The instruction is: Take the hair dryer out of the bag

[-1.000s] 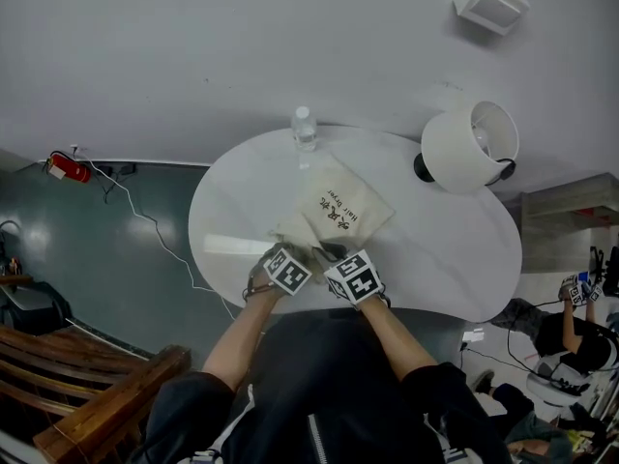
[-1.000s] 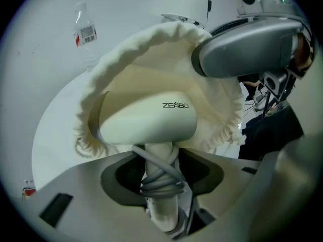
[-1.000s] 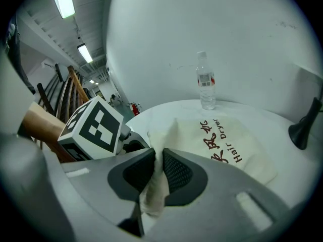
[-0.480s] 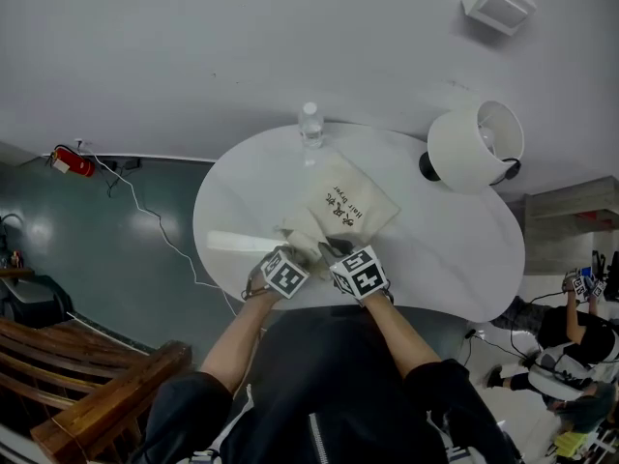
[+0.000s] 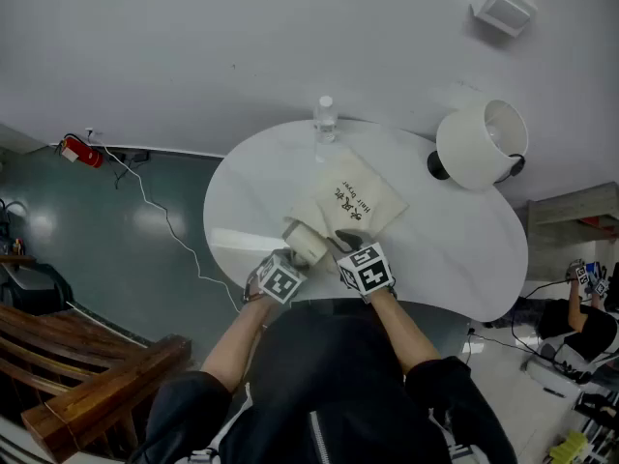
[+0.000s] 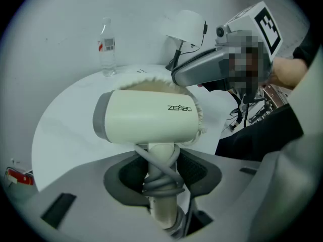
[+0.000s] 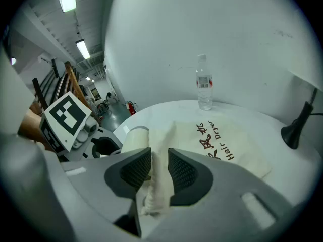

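Note:
A cream hair dryer [image 6: 146,117] with a grey end has its handle, wrapped in grey cord, between the pads of my left gripper [image 6: 162,178], which is shut on it after its jaws just closed in. In the head view the hair dryer [image 5: 308,243] sits at the mouth of the beige cloth bag [image 5: 356,199], its rear end still against the bag's gathered rim [image 6: 151,86]. My right gripper [image 7: 159,170] has just been opening. The bag's rim cloth [image 7: 157,155] hangs loosely between its jaws. The bag [image 7: 222,145] lies flat beyond it on the white table [image 5: 251,191].
A water bottle [image 5: 326,119] stands at the table's far edge. A white lamp [image 5: 481,145] on a black base stands at the far right. A wooden bench [image 5: 87,394] and a red extinguisher [image 5: 77,150] are on the floor to the left.
The cream hair dryer has come out of the bag's mouth toward me and to the left, lifted by the left gripper. The right gripper stayed at the bag's rim.

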Tool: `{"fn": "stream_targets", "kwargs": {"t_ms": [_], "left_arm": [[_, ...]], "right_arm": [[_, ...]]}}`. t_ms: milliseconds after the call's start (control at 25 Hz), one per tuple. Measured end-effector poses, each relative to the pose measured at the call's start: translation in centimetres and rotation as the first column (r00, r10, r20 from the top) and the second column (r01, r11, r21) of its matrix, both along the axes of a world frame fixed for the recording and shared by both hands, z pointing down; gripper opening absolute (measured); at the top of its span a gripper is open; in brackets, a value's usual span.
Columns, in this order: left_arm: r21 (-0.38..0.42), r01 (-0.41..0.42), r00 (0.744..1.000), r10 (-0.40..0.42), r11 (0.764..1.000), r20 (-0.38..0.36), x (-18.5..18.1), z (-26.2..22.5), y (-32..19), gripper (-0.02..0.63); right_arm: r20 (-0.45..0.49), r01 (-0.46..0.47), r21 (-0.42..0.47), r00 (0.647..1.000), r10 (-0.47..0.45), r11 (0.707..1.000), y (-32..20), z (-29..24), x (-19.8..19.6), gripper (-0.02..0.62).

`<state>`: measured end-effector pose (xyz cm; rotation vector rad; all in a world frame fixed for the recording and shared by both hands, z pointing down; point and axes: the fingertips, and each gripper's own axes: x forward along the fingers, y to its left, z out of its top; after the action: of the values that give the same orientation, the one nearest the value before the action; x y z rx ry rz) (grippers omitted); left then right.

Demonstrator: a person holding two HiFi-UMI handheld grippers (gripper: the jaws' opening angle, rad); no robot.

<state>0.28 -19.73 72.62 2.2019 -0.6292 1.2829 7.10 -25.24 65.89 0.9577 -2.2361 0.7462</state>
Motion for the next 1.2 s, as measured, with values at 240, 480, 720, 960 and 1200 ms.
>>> {"fn": "stream_targets", "kwargs": {"t_ms": [240, 480, 720, 960, 1200], "left_arm": [[0.047, 0.069, 0.997, -0.067, 0.997, -0.04, -2.1, -1.5, 1.1, 0.181], [0.091, 0.141, 0.985, -0.131, 0.986, -0.11, -3.4, -3.5, 1.5, 0.181], [0.159, 0.182, 0.974, -0.156, 0.97, -0.164, -4.3, -6.0, 1.7, 0.181], [0.211, 0.216, 0.962, -0.171, 0.953, -0.215, -4.7, -8.2, 2.1, 0.181], [0.242, 0.244, 0.946, -0.176, 0.939, -0.271, -5.3, -10.6, 2.4, 0.181]], "right_arm": [[0.045, -0.031, 0.042, 0.999, 0.029, 0.999, 1.3, -1.4, -0.7, 0.104], [0.102, -0.067, 0.095, 0.993, 0.058, 0.993, 2.9, -3.0, -1.2, 0.078], [0.125, -0.105, 0.168, 0.989, 0.084, 0.98, 4.4, -4.9, -1.1, 0.006], [0.149, -0.132, 0.21, 0.984, 0.101, 0.969, 5.8, -6.7, -0.9, 0.003], [0.177, -0.178, 0.285, 0.975, 0.131, 0.942, 6.3, -9.5, -0.8, 0.003]]}}
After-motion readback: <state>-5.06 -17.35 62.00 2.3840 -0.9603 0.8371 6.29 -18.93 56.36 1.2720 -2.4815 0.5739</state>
